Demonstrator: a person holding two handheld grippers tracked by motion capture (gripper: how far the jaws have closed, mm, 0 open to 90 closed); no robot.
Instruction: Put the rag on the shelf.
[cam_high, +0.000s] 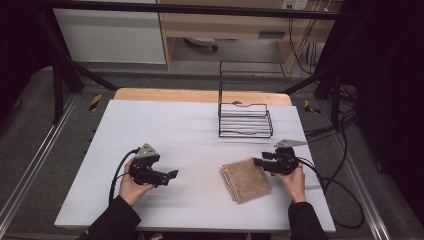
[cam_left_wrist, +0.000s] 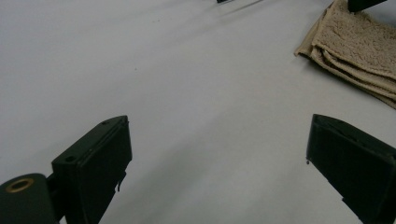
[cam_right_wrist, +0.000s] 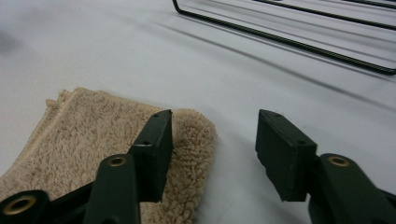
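High view: a black wire basket (cam_high: 245, 120) stands at the far side of the white table (cam_high: 190, 130), with nothing visible inside it. A folded beige towel (cam_high: 245, 180) lies flat on the table, nearer the person and well apart from the basket. The right gripper (cam_high: 258, 162) sits at the towel's far right corner — jaws parted, one over the cloth, one beside it, not pinching. The left gripper (cam_high: 172, 174) hovers over bare table, jaws wide, holding nothing.

High view looks down from above the table's (cam_high: 165, 125) near edge. Each gripper view rides low behind its jaws; both share the towel (cam_left_wrist: 359, 46), perhaps its corner.
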